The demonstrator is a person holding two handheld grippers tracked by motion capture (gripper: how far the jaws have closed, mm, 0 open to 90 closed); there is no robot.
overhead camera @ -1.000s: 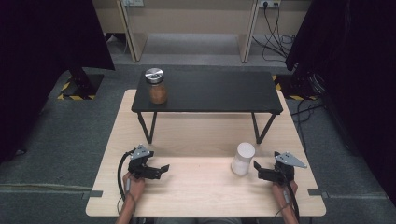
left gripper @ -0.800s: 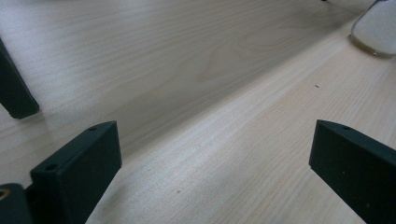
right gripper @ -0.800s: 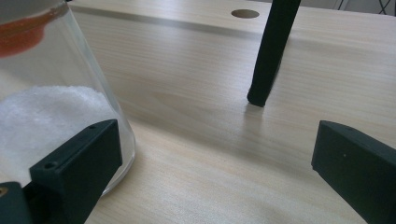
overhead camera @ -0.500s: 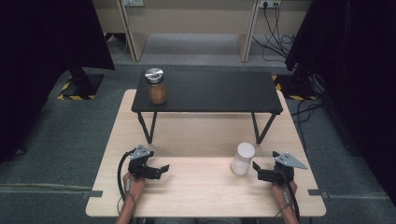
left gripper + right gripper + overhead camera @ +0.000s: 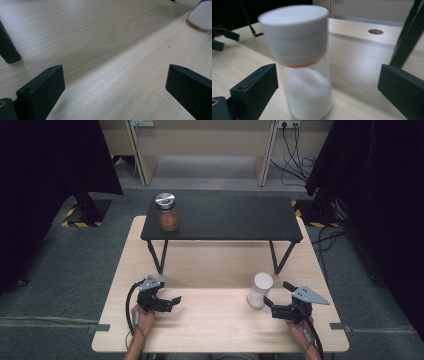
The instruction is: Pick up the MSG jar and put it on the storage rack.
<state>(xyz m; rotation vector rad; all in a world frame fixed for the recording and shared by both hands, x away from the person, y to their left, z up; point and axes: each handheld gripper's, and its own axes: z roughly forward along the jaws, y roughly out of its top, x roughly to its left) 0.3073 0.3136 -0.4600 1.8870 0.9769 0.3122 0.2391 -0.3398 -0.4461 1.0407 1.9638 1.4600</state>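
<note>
White jar (image 5: 260, 290) stands upright on the table (image 5: 215, 330), just in front of the right gripper (image 5: 278, 296), jaws wide open, holding nothing, jar near their mouth. Left gripper (image 5: 173, 301), well left of jar, open and empty.

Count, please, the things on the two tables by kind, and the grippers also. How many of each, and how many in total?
Jars with white lid and white powder: 1
Jars with metal lid and brown contents: 1
Grippers, left gripper and right gripper, both open: 2
Tables, wooden table and small black table: 2
Total: 6
</note>
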